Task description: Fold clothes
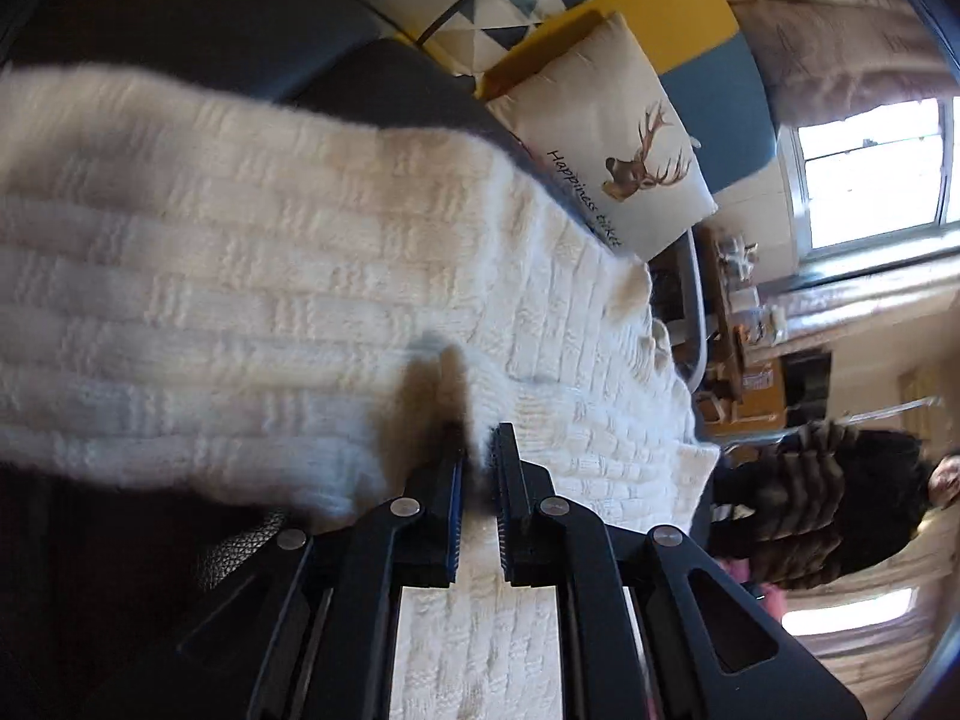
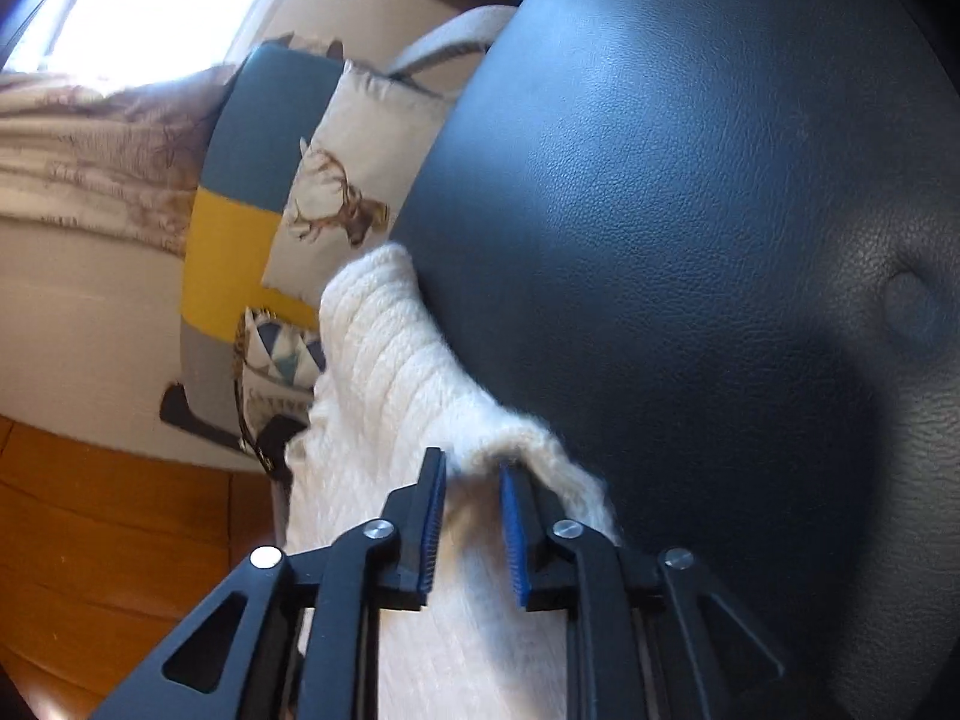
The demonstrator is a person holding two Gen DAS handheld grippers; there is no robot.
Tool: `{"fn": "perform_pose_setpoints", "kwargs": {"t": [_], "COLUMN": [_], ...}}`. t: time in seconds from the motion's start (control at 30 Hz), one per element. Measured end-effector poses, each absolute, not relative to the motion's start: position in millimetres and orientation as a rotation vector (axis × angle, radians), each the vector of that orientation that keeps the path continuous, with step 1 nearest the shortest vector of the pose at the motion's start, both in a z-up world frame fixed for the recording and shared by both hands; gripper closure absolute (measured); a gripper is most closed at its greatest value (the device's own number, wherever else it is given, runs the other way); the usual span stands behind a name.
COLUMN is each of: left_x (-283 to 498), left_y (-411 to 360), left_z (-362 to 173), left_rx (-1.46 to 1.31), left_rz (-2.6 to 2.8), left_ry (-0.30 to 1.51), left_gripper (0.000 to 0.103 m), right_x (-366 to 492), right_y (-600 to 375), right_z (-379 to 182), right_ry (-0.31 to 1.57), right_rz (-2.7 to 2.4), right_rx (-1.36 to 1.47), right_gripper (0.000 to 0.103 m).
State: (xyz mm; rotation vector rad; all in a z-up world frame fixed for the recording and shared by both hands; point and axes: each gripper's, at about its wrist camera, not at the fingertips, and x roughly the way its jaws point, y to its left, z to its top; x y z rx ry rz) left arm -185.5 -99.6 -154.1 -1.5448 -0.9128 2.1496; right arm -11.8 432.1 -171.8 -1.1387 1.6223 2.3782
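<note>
The left gripper has black fingers with blue ribbed pads, and they stand narrow, pinching a fold of the sweater between them. The right gripper is the same kind; its jaws are a little wider, a fuzzy edge of the sweater lies between the pads, but I cannot tell if they press on it. The sweater is cream white, thick and soft, knitted in ribs and small blocks. It lies spread on a dark blue-black sofa of grained leather with a round button dent. In the left view the long axis of the sweater runs from the gripper to the far left, where the end is blurred. Behind it stands a cream pillow with a deer print, then a pillow with triangles. Further are a yellow and blue panel, a wooden floor and a bright window
</note>
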Motion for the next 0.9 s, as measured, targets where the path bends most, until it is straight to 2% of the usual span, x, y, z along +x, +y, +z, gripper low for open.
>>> {"fn": "perform_pose_setpoints", "kwargs": {"t": [0.03, 0.1, 0.2, 0.23, 0.33, 0.43, 0.5, 0.53, 0.57, 0.6, 0.63, 0.73, 0.8, 0.9], "left_x": [-184.6, -183.3, -183.3, -183.6, -181.2, -181.2, -181.4, -182.0, -182.6, -183.3, -182.6, -174.9, -176.7, -179.7], "left_y": [-93.9, -85.8, -83.8, -87.3, -94.7, -94.6, -92.3, -91.0, -90.1, -89.0, -90.7, -84.8, -78.7, -84.7], "left_z": [-151.1, -149.6, -152.6, -153.6, -155.4, -155.0, -152.9, -151.3, -149.6, -146.7, -142.7, -118.8, -124.7, -144.2], "left_rx": [-1.540, -1.550, -1.561, -1.560, -1.556, -1.557, -1.555, -1.550, -1.544, -1.533, -1.506, -1.354, -1.399, -1.498], "left_rz": [2.160, 2.170, 2.152, 2.144, 2.121, 2.108, 2.107, 2.111, 2.114, 2.121, 2.139, 2.240, 2.245, 2.211], "left_ry": [-0.860, -0.781, -0.779, -0.798, -0.848, -0.845, -0.826, -0.813, -0.805, -0.805, -0.808, -0.708, -0.662, -0.689], "left_gripper": [0.094, 0.094, 0.094, 0.094, 0.094, 0.093, 0.093, 0.093, 0.093, 0.093, 0.093, 0.093, 0.093, 0.093], "right_x": [-10.7, -4.3, -31.2, -48.5, -112.0, -162.4, -178.8, -182.5, -182.7, -181.6, -177.7, -162.9, -159.2, -158.1], "right_y": [431.8, 430.7, 426.6, 424.3, 420.4, 442.2, 444.1, 443.4, 441.4, 438.3, 436.7, 428.7, 431.9, 443.2], "right_z": [-161.1, -134.3, -94.9, -89.5, -88.6, -123.8, -136.1, -139.7, -141.4, -139.3, -135.3, -120.3, -128.5, -148.8], "right_ry": [1.538, 1.347, 1.131, 1.062, 0.881, 0.818, 0.843, 0.856, 0.818, 0.748, 0.722, 0.608, 0.552, 0.703], "right_rz": [2.417, 2.538, 2.737, 2.759, 2.739, 2.632, 2.605, 2.603, 2.599, 2.609, 2.643, 2.702, 2.657, 2.626], "right_rx": [-1.172, -1.179, -1.142, -1.171, -1.349, -1.524, -1.614, -1.648, -1.647, -1.611, -1.563, -1.389, -1.350, -1.373], "right_gripper": [0.076, 0.073, 0.060, 0.052, 0.052, 0.052, 0.052, 0.053, 0.073, 0.085, 0.089, 0.091, 0.091, 0.085]}}
